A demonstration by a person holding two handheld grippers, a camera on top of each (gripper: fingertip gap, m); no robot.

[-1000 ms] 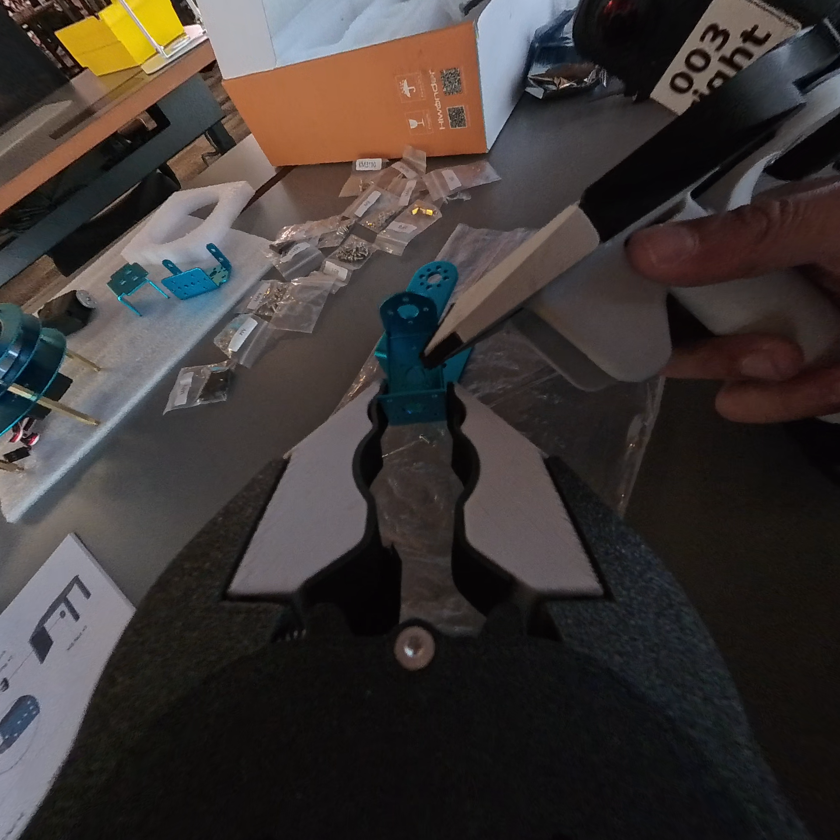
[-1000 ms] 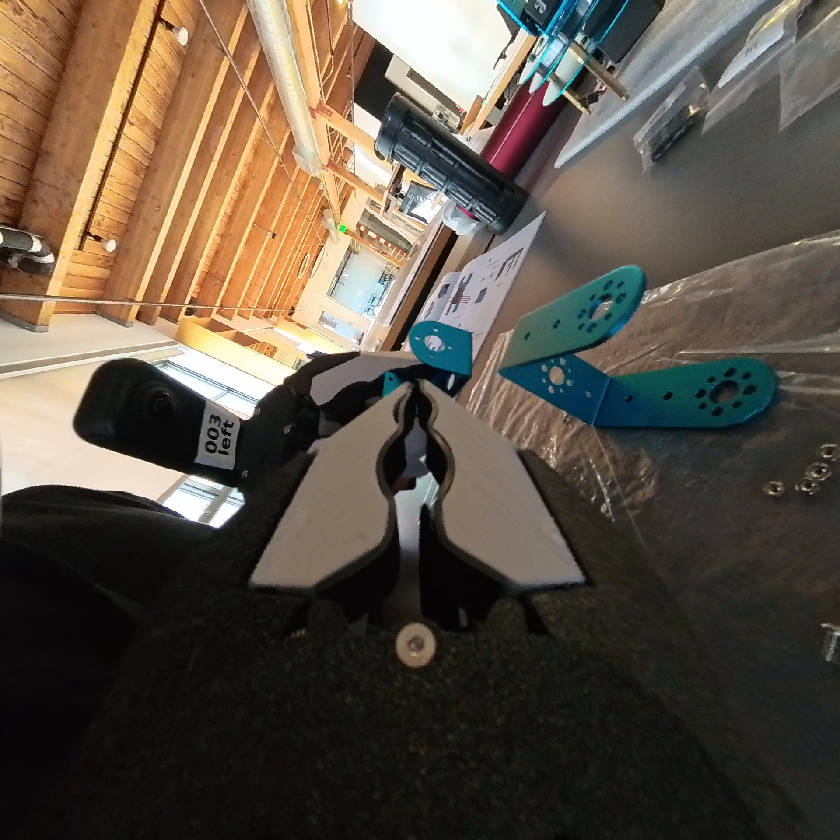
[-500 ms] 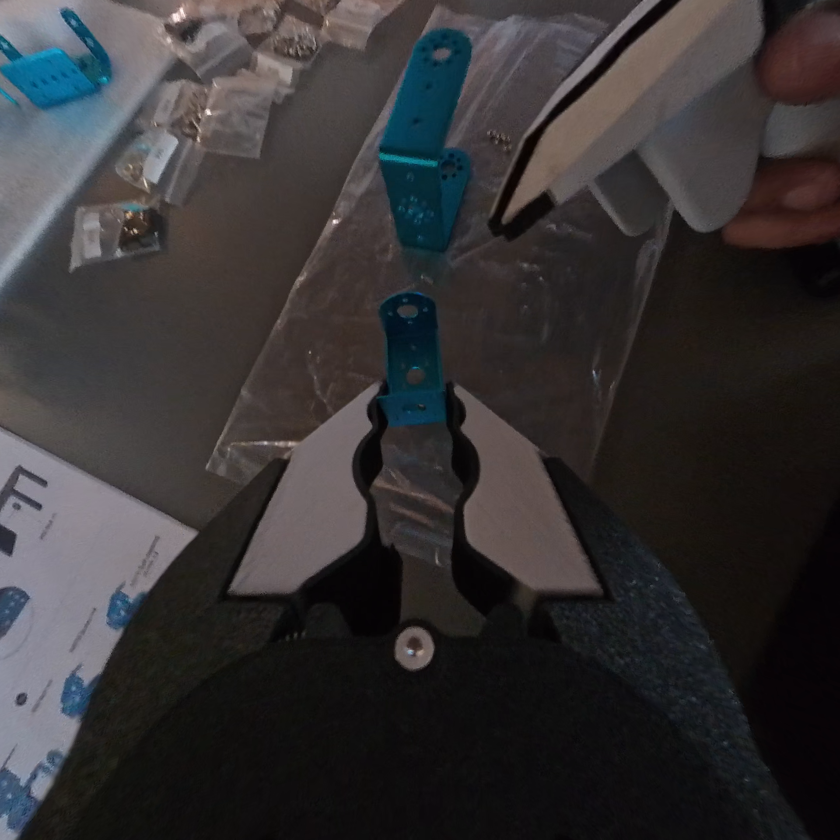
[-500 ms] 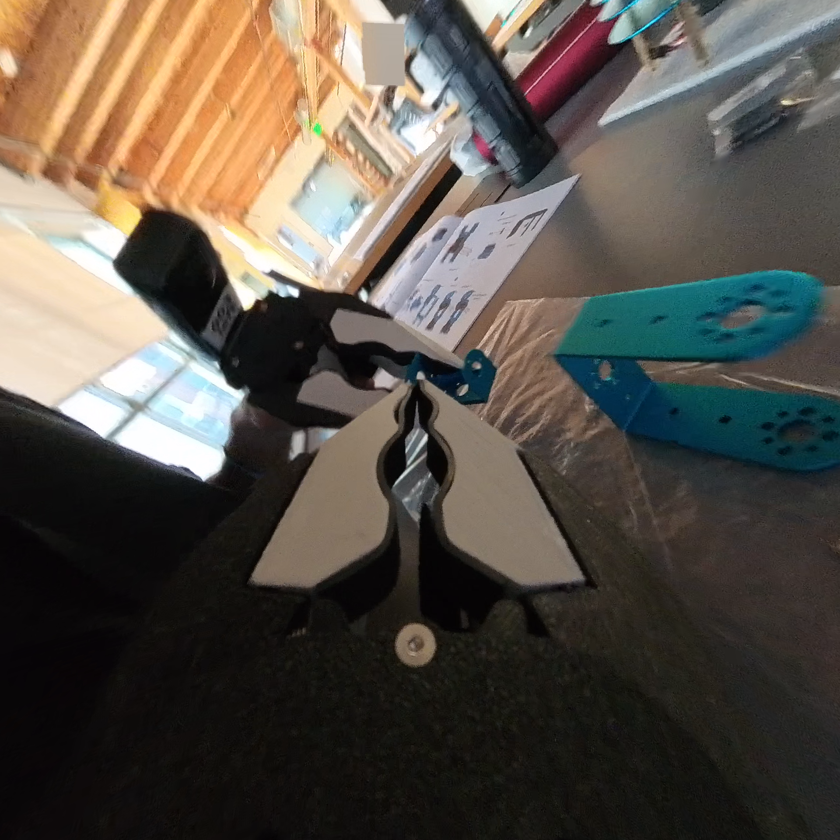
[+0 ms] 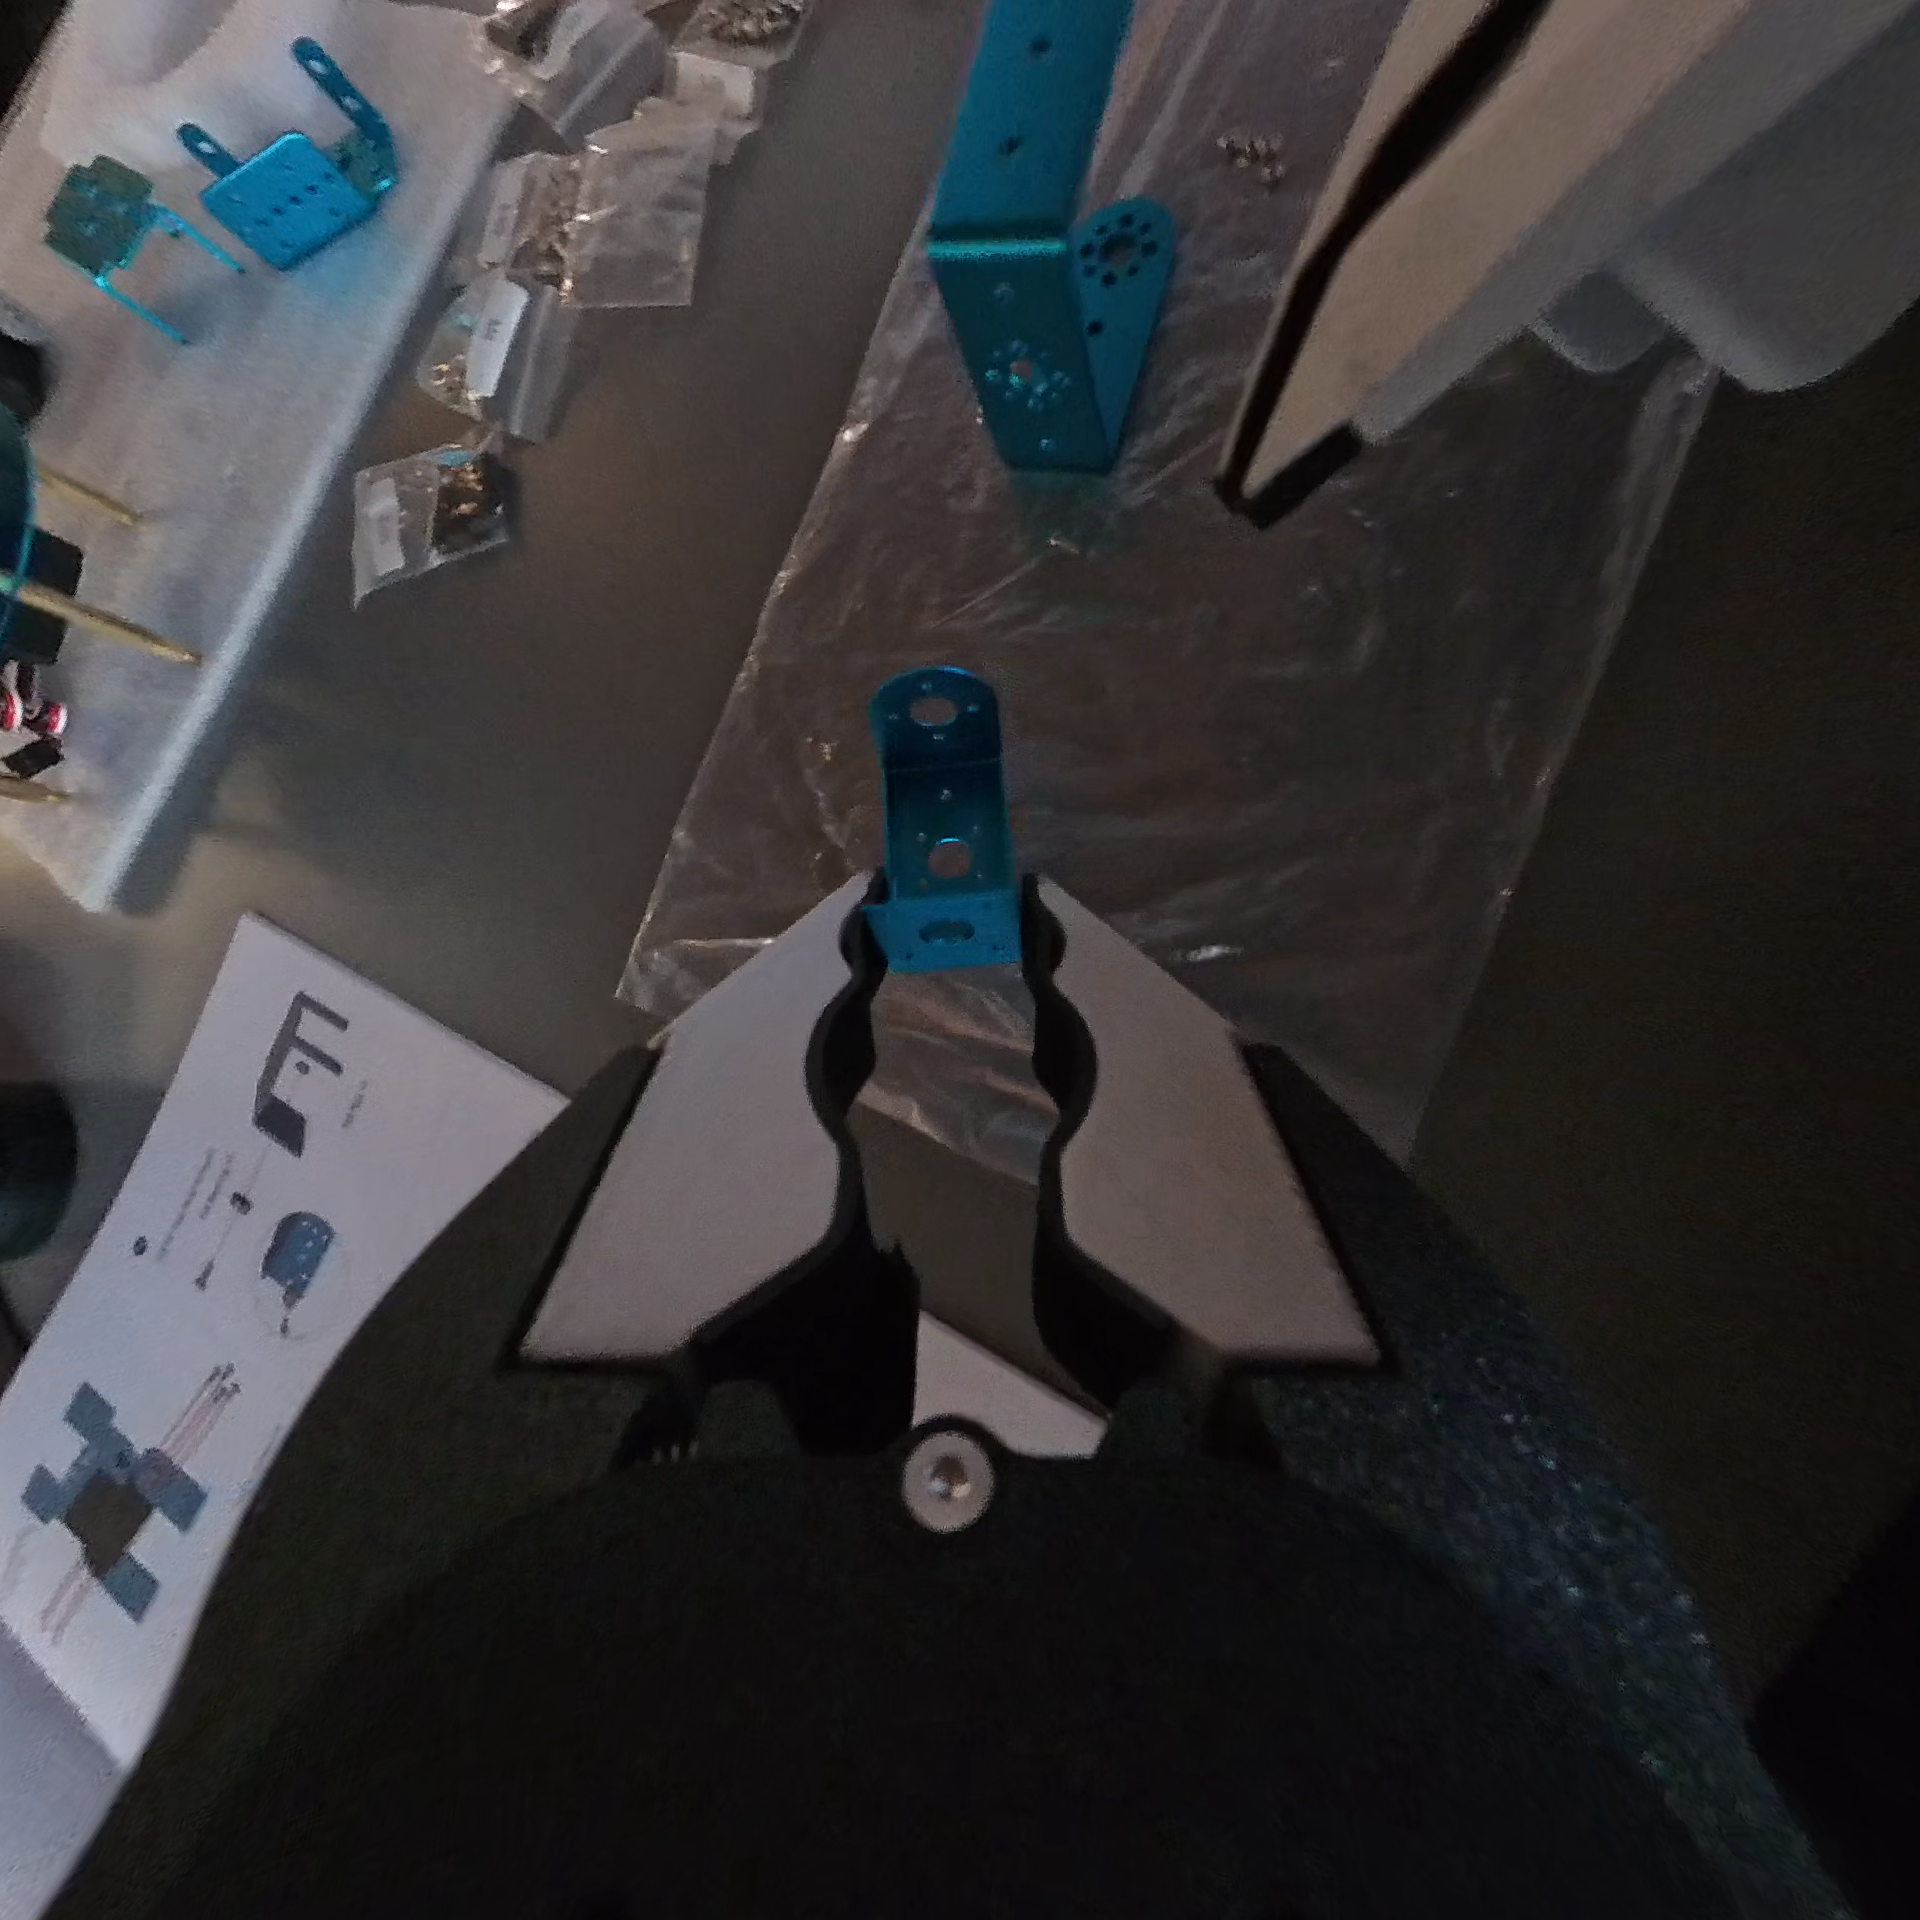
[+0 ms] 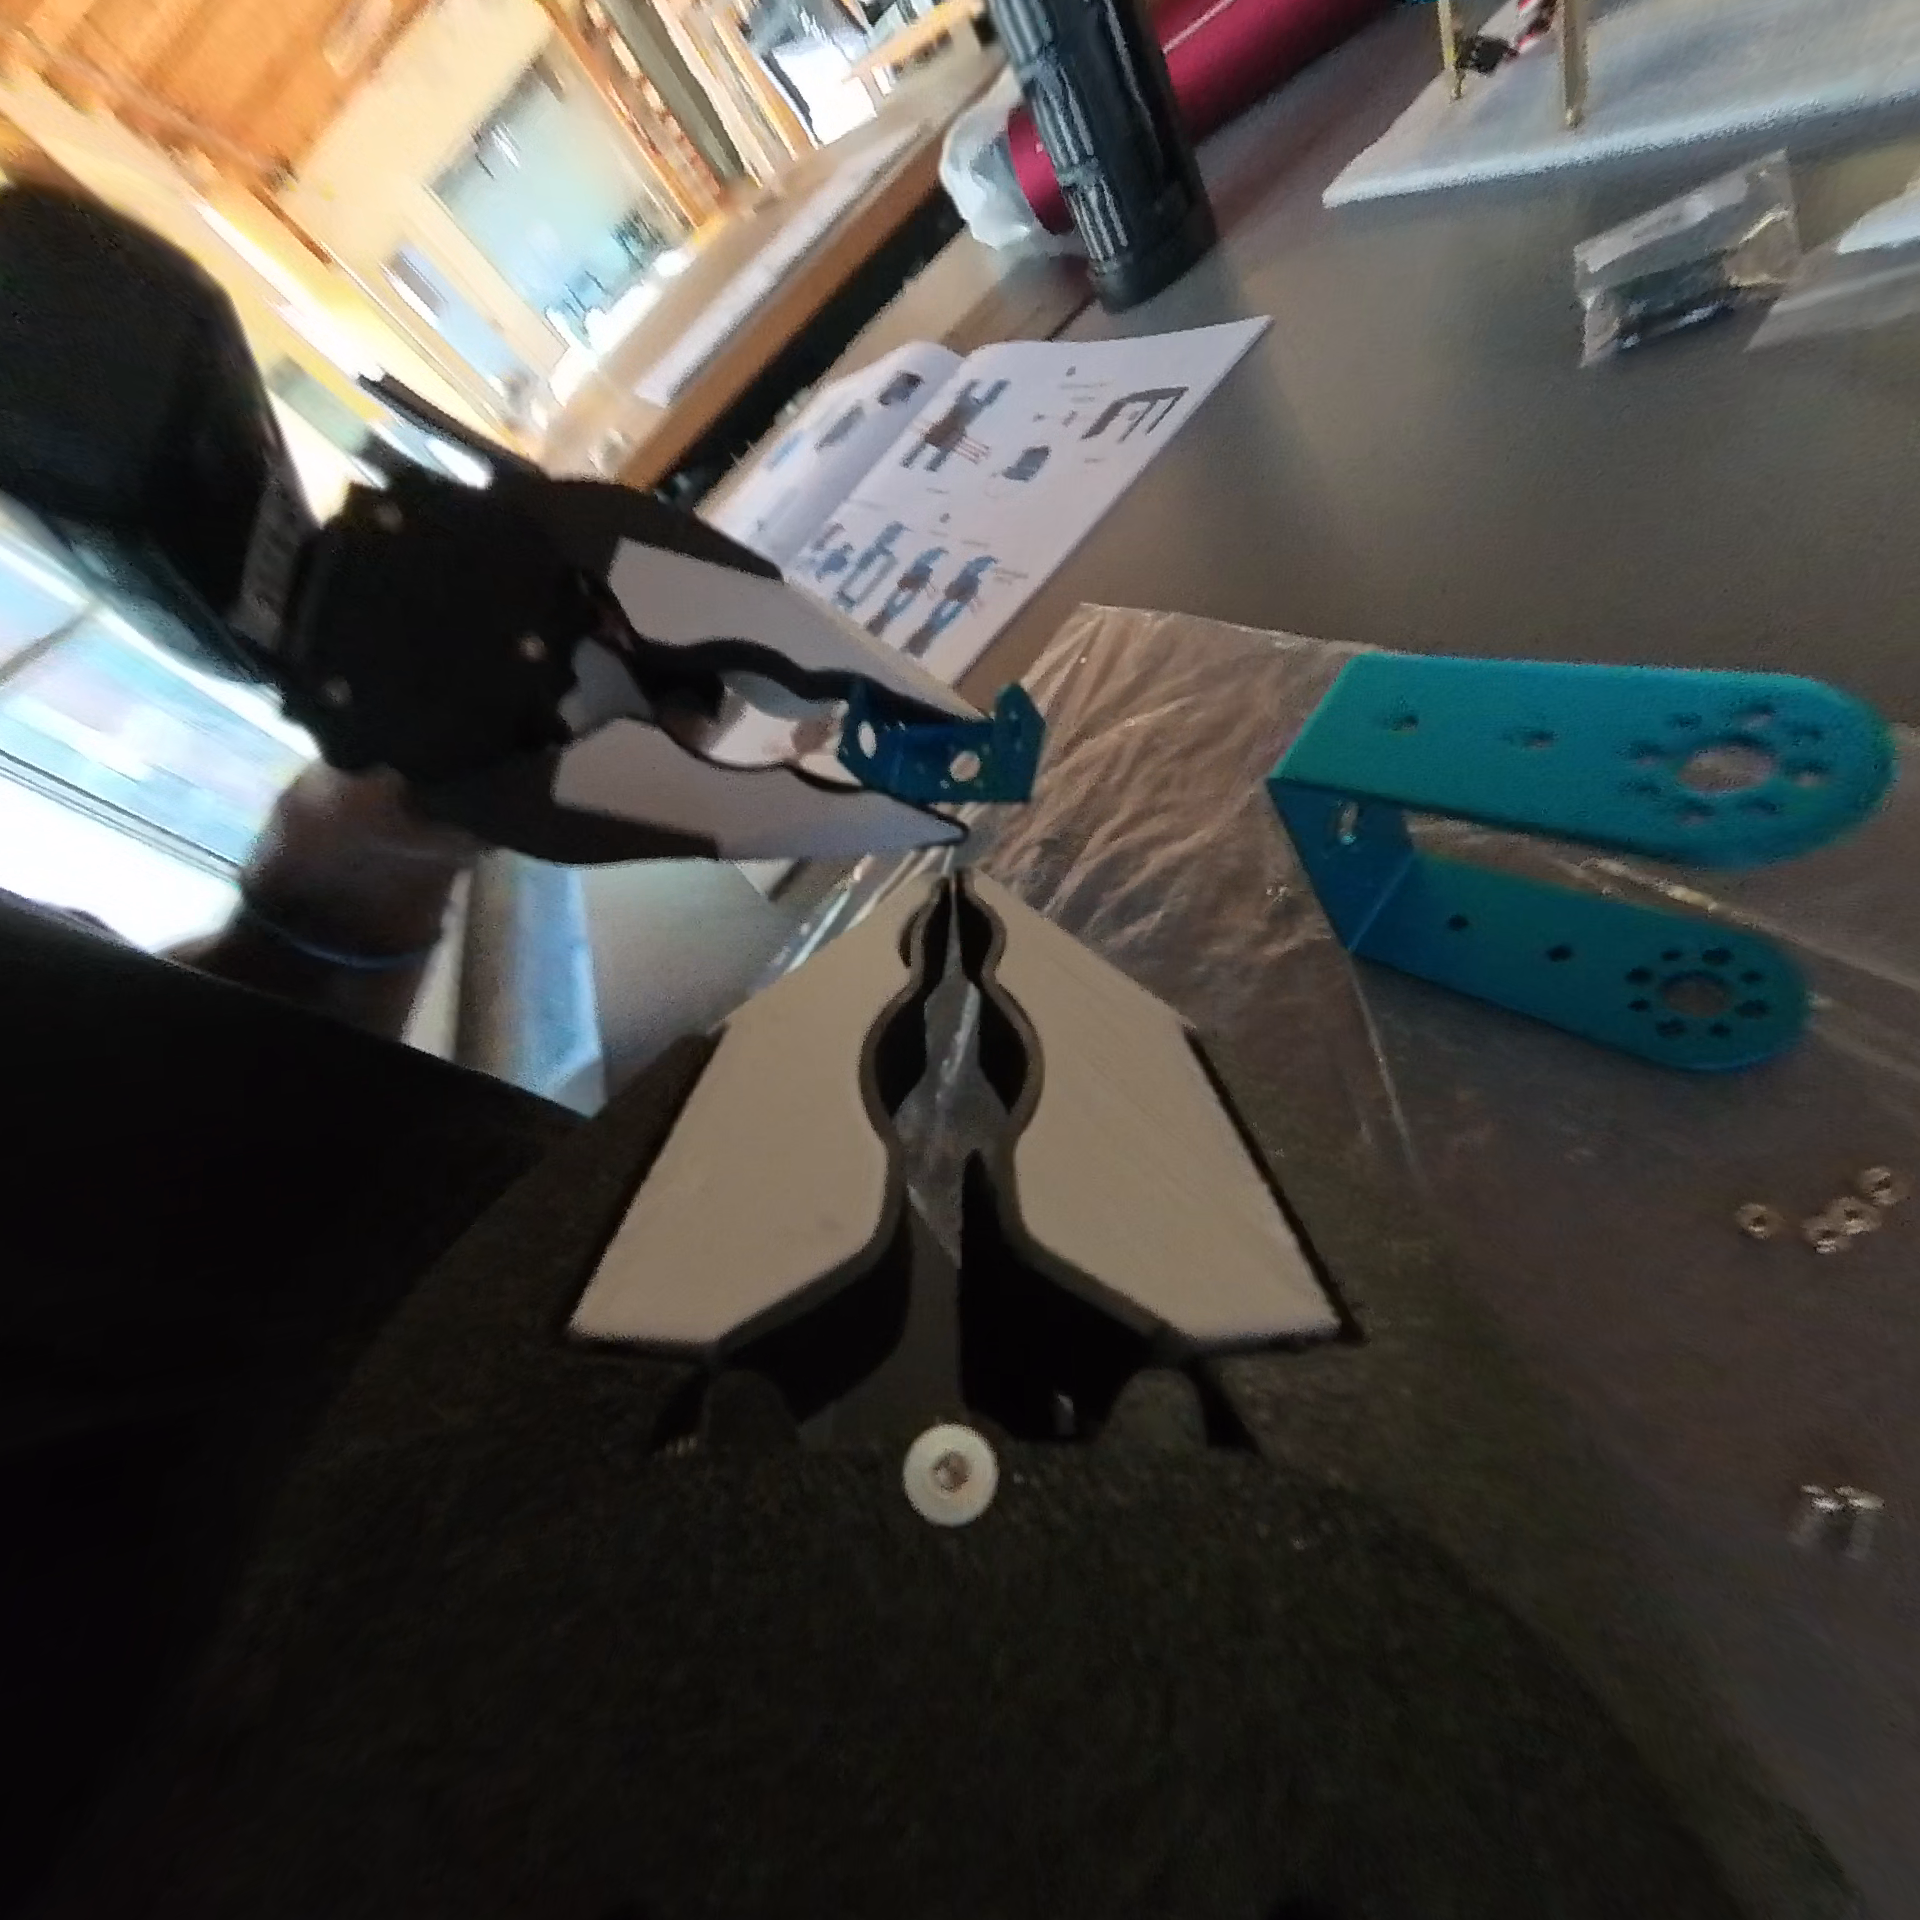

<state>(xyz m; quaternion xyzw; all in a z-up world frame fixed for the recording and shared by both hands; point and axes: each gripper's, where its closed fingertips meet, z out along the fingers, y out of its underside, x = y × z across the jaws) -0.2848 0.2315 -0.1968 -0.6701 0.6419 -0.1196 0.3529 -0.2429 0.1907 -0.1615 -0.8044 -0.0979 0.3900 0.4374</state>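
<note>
My left gripper [image 5: 948,904] is shut on a small blue metal bracket [image 5: 940,831] and holds it above a clear plastic sheet [image 5: 1195,748]. The same gripper and small bracket [image 6: 935,764] show in the right wrist view. A large blue U-shaped bracket [image 5: 1039,301] lies on the sheet farther ahead; it also shows in the right wrist view [image 6: 1558,862]. My right gripper [image 6: 954,894] is shut and empty, just below the left gripper's tips. It also shows in the left wrist view [image 5: 1288,488], right of the large bracket.
An instruction sheet [image 5: 260,1247] lies at the left. Small bags of screws [image 5: 551,239], more blue brackets [image 5: 291,197] on white foam, and loose nuts [image 6: 1829,1226] lie on the grey table [image 5: 468,675]. A dark cylinder [image 6: 1101,135] stands far off. Tip to tip, the grippers are about 7 cm apart.
My left gripper has pulled back with the small bracket, away from the large bracket, and tilted down. My right gripper has drawn off from the small bracket and turned toward the table.
</note>
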